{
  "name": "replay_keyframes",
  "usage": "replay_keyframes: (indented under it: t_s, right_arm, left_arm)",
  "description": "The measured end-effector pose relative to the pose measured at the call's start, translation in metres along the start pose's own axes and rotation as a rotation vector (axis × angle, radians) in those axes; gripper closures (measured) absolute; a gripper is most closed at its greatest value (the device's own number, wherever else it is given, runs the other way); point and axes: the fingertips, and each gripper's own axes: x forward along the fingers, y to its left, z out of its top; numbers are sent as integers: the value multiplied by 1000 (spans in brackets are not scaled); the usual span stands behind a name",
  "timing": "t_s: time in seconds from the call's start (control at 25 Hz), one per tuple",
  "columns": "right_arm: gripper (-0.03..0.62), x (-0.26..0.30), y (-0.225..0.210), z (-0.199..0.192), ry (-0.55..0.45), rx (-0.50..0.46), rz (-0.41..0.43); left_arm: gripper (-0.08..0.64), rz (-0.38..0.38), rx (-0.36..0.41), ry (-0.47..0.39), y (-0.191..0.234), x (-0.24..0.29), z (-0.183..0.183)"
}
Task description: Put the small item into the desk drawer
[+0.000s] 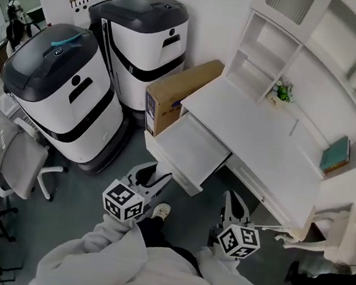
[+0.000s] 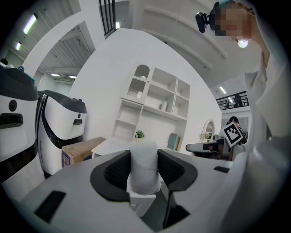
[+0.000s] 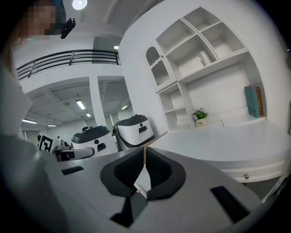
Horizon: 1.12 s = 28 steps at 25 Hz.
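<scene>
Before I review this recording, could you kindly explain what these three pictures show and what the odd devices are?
There is no robot: a person holds a two-jaw gripper in each hand; the marker cubes belong to them. The head view looks down from the person's head; the other two cameras ride on the grippers, looking along their jaws. The left gripper grips a small white roll. The right gripper is shut and empty. Ahead stands a white desk with its drawer open; a potted plant and a teal book sit on the desk.
</scene>
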Motion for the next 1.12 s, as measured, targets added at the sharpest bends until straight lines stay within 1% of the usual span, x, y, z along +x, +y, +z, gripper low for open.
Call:
replay_keyframes:
  t_s: [0.28, 0.48, 0.92, 1.12]
  right_arm:
    - [554, 37, -11, 15, -4, -2, -4]
    - [554, 65, -14, 22, -10, 29, 12]
    - [554, 119, -16, 39, -25, 19, 21]
    - [554, 135, -18, 40, -31, 21, -7]
  left_arm:
    - [373, -17, 0, 2, 24, 34, 12]
    - [373, -26, 2, -3, 41, 56, 20]
    - [373, -44, 18, -6, 80, 91, 38]
    - [373, -69, 39, 19, 96, 105, 38]
